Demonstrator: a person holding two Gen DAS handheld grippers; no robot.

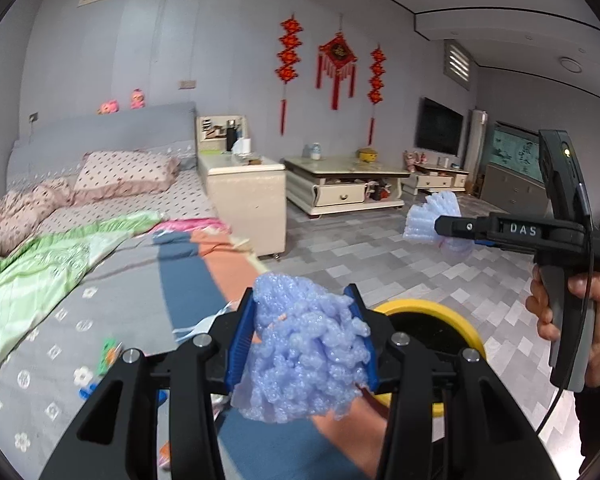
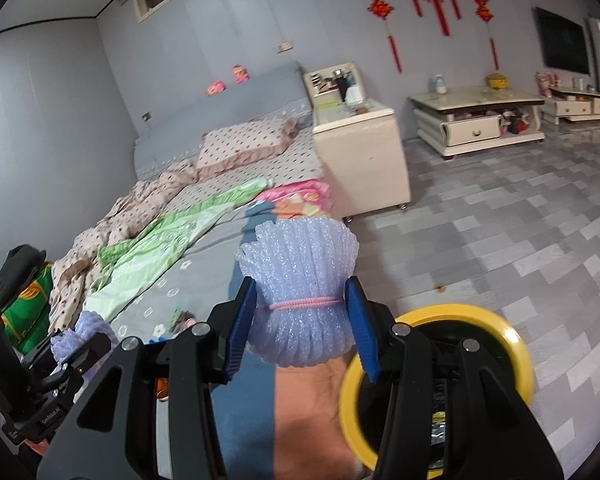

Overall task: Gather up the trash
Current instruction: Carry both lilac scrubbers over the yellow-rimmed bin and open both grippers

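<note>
My left gripper (image 1: 304, 340) is shut on a crumpled pale blue foam net (image 1: 308, 352), held above the bed's edge. My right gripper (image 2: 302, 316) is shut on a second pale blue foam net (image 2: 300, 280) tied with a pink band. The right gripper also shows in the left wrist view (image 1: 440, 226), to the right and farther out, with its foam net (image 1: 432, 220). The left gripper with its foam (image 2: 80, 336) shows at the lower left of the right wrist view. A yellow-rimmed trash bin (image 1: 428, 312) stands on the floor just below both grippers (image 2: 460, 320).
A bed (image 1: 60, 320) with a grey flowered sheet, green blanket and small scraps (image 1: 108, 354) lies to the left. A cream bedside cabinet (image 1: 248, 196) stands at the bed's side. A coffee table (image 1: 344, 184) and TV stand are farther back on the tiled floor (image 1: 380, 248).
</note>
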